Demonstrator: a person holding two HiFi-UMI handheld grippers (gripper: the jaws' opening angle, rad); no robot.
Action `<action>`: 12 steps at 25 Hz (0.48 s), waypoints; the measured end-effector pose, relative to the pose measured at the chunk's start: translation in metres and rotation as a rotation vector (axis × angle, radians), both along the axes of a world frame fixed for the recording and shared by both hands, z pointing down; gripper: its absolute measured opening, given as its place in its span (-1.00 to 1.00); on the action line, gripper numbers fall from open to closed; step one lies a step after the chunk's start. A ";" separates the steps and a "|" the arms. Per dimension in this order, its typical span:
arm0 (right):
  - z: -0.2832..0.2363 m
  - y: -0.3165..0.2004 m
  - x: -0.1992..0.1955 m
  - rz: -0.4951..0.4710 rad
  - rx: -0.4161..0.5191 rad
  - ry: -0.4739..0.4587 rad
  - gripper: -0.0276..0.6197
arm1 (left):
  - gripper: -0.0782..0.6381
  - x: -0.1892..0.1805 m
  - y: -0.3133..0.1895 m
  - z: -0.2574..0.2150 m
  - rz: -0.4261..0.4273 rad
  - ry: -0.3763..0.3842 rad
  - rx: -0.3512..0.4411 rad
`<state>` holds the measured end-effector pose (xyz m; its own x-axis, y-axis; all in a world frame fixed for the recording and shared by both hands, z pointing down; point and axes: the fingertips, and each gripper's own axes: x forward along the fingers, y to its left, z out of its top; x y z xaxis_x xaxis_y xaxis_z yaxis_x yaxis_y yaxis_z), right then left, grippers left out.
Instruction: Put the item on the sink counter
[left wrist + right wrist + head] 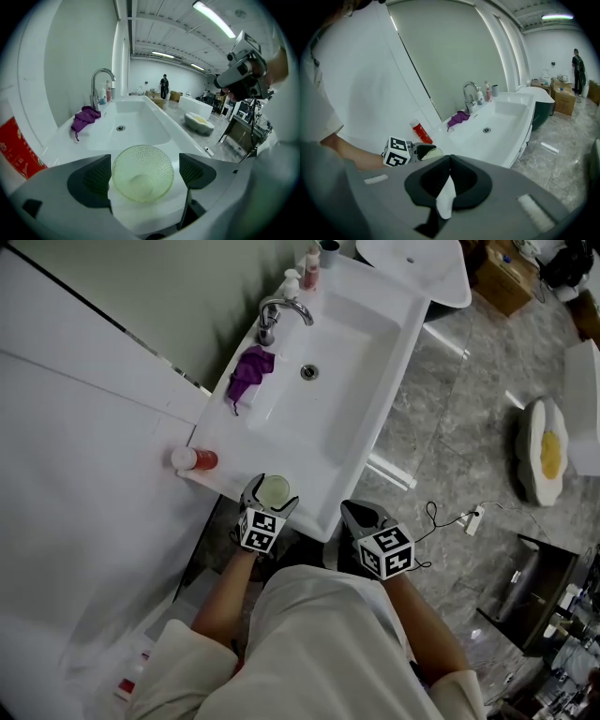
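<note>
A pale green dimpled glass bowl [274,491] [142,172] rests upright on the near corner of the white sink counter [223,442] [60,146]. My left gripper [273,495] [143,174] straddles it, open. Its left pad sits close to the bowl's rim, and a gap shows at the right pad. My right gripper [360,514] [450,160] hangs below the counter's front edge, to the right of the bowl, jaws shut tip to tip. A white sliver shows at their seam; I cannot tell what it is. In the right gripper view the left gripper [423,152] and bowl [433,152] appear at the left.
A red-and-white bottle [195,459] [421,131] lies on the counter's left end. A purple cloth [249,369] lies beside the faucet [279,311], with bottles [309,266] at the far end. The basin [323,381] sits mid-counter. A power strip [473,518] lies on the tiled floor.
</note>
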<state>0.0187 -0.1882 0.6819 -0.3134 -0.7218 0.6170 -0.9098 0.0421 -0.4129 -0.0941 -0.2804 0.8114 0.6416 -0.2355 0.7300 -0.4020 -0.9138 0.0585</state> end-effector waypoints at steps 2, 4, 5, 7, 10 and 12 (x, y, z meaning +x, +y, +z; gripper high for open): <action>0.000 -0.003 -0.003 0.000 0.005 0.000 -0.88 | 0.44 -0.003 0.000 -0.007 0.002 0.013 -0.001; 0.000 -0.006 -0.007 0.000 0.008 0.002 -0.88 | 0.44 -0.007 -0.001 -0.013 0.002 0.026 0.003; 0.000 -0.008 -0.008 -0.002 0.011 0.003 -0.88 | 0.44 -0.007 -0.002 -0.016 0.000 0.033 0.008; -0.001 -0.012 -0.012 -0.009 0.018 0.006 -0.88 | 0.44 -0.008 -0.005 -0.023 -0.004 0.046 0.018; -0.002 -0.018 -0.020 -0.028 0.031 0.010 -0.88 | 0.44 -0.012 -0.006 -0.032 0.000 0.063 0.027; -0.005 -0.021 -0.024 -0.047 0.036 0.016 -0.88 | 0.44 -0.013 -0.006 -0.041 0.002 0.075 0.030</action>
